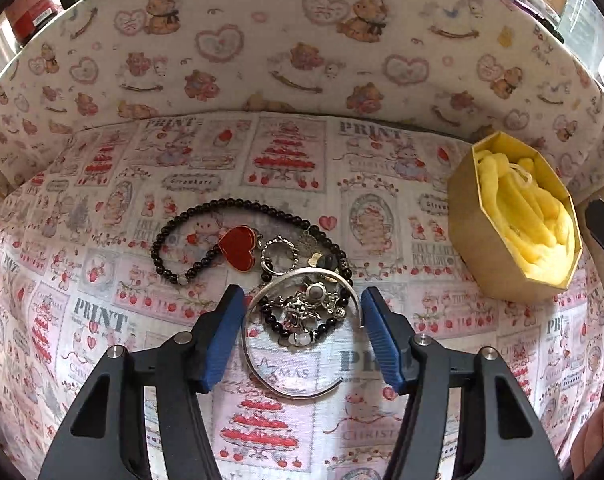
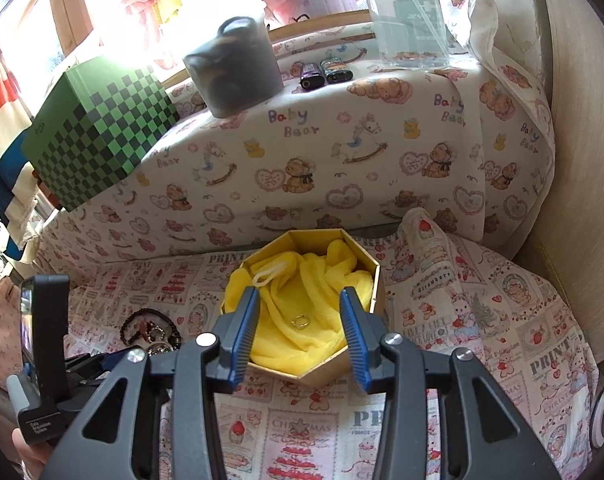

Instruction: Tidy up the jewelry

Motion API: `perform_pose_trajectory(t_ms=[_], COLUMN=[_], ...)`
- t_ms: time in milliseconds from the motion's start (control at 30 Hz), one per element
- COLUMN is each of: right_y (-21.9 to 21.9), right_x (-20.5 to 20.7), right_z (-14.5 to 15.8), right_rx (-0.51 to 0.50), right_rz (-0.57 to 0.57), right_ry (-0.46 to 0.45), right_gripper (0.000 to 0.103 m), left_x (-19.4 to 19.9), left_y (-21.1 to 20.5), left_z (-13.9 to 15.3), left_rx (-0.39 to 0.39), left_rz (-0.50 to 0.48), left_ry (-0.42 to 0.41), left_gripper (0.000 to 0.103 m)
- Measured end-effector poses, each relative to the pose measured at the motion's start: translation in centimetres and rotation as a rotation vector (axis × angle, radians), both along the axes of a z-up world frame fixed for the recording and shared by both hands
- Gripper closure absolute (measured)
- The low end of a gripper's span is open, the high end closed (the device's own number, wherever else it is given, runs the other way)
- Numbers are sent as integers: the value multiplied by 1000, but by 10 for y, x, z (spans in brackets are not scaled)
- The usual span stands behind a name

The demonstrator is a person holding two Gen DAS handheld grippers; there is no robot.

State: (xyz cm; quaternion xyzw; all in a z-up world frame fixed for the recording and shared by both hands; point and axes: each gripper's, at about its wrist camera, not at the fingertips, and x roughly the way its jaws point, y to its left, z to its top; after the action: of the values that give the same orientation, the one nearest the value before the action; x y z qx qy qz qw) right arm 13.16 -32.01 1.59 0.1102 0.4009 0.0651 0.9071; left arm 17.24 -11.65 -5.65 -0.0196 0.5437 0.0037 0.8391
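Observation:
A jewelry pile lies on the printed cloth: a black bead bracelet (image 1: 190,232), a red heart pendant (image 1: 238,248), a silver ring (image 1: 278,254), a silver open bangle (image 1: 262,372) and a bead bracelet with silver charms (image 1: 305,312). My left gripper (image 1: 300,300) is open, its blue pads either side of the charm bracelet. A gold octagonal box (image 1: 473,240) lined with yellow cloth (image 2: 302,300) stands to the right. A small gold ring (image 2: 300,321) lies on that cloth. My right gripper (image 2: 300,300) is open and empty above the box (image 2: 325,374).
A raised ledge covered in bear-print cloth (image 2: 341,152) runs behind. On it stand a green checkered box (image 2: 98,132), a grey container (image 2: 234,76), two lighters (image 2: 325,72) and a clear plastic container (image 2: 405,16). A beige wall (image 2: 581,200) is at right.

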Motion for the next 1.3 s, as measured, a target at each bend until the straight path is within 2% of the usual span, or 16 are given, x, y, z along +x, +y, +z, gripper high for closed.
perform_pose_trajectory(t_ms=[267,467,600,767,867,967,1100,1200,1300], right_y=[-2,-6,-9,-17,-29,-53,-78,-86,-92], right_x=[0,-2,-4,-7,-10,-12,-11,-10,-9], right_z=[1,3,5,8,9,10,7,5,2], right_rx=[-2,6,12,51,115,224,292,267,284], right_rz=[-12,-27,-45,-93,-121,-188,-266,-329,-342], right_ry=[-2,-10,-15,-40,-57,-62,-49,-46,-34], right_gripper=[64,64,64,64,64,64,64,64,64], left_x=[-22,-46,-57,-45,-32,-19,-8,-2,5], left_y=[15,11,1,-20,-35,-45,-63,-72,-77], left_z=[8,36,61,84,94,96,93,86,74], left_rx=[4,20,3,-71,-204,-314,-387,-411,-442], left_rz=[-20,-52,-75,-109,-142,-169,-230,-259,-226], left_ry=[-16,-65,-100,-152,-158,-175,-205,-222,-227], left_gripper=[44,44,44,44,44,44,44,44,44])
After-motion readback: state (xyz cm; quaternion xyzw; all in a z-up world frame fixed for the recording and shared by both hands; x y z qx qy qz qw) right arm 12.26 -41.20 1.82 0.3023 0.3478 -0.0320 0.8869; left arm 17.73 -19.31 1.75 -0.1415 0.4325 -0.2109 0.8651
